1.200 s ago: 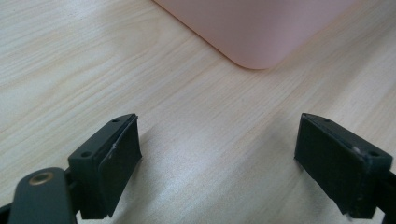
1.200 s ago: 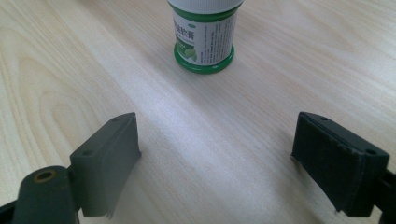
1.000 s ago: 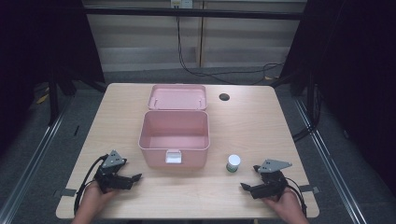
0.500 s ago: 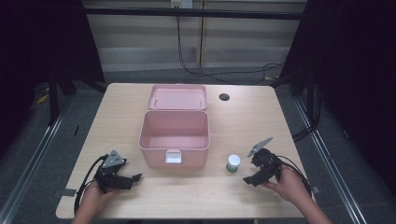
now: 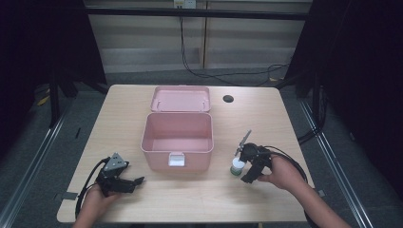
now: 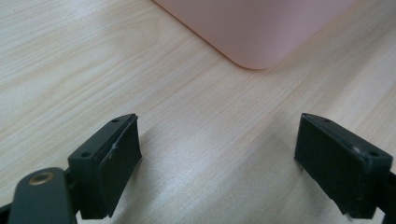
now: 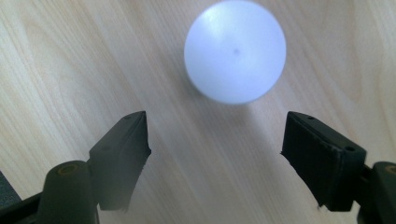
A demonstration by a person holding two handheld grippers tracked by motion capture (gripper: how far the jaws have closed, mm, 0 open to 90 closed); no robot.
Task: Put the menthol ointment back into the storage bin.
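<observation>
A pink box [image 5: 161, 153] stands open in the middle of the table, its lid [image 5: 180, 99] laid back behind it. To its right stands a small bottle [image 5: 236, 167] with a white cap [image 7: 235, 51] and a green label. My right gripper [image 5: 243, 165] hovers just above and beside the bottle and points down at it. In the right gripper view the cap lies beyond the tips of my right gripper [image 7: 215, 140]. Its jaws have just been closing a little but stand open with nothing between them. My left gripper [image 5: 133, 184] rests open at the front left, facing a corner of the box [image 6: 261, 32].
A black round hole [image 5: 228, 99] sits in the wooden tabletop [image 5: 266, 123] behind the bottle. Cables trail from both grippers toward the table's front edge. Bare wood lies between the left gripper [image 6: 217, 158] and the box.
My right gripper has lifted off the table at the front right and moved left and up to the bottle, tipping downward over it. The left gripper has stayed put.
</observation>
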